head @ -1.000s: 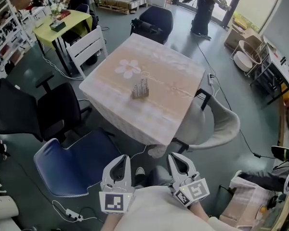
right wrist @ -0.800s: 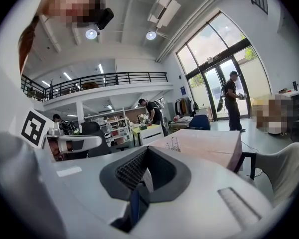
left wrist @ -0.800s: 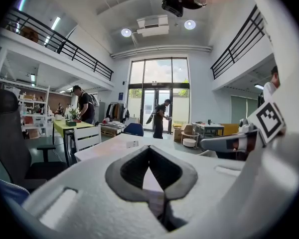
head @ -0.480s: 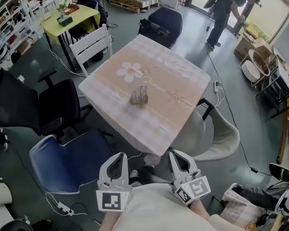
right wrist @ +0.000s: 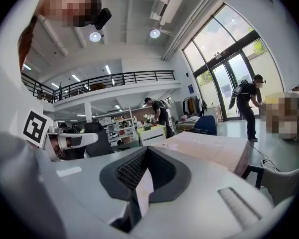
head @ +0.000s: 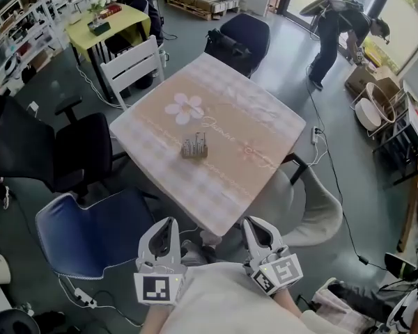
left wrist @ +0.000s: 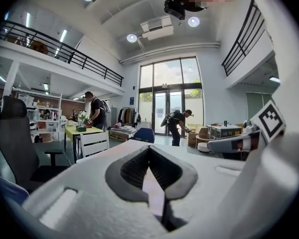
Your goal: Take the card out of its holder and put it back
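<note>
A small grey card holder (head: pixel 194 147) stands upright near the middle of the square table with a pink-beige cloth (head: pixel 251 127); at this distance I cannot make out the card in it. Both grippers are held close to my chest, well short of the table's near corner. My left gripper (head: pixel 166 223) and my right gripper (head: pixel 256 225) point toward the table, and each is shut with nothing in it. In the left gripper view, the left gripper (left wrist: pixel 149 149) has its tips touching. The right gripper (right wrist: pixel 146 151) looks the same in its own view.
A blue chair (head: pixel 90 232) stands at the table's near left and a black office chair (head: pixel 28 148) further left. A pale chair (head: pixel 310 204) sits at the right edge, a white chair (head: pixel 131 65) and a dark chair (head: pixel 242 33) beyond. A person (head: pixel 345 23) bends over at the far right.
The view has drifted, so the table and holder sit a little lower and to the left in frame. The far person has moved right and bent down. Both grippers stay shut by my chest.
</note>
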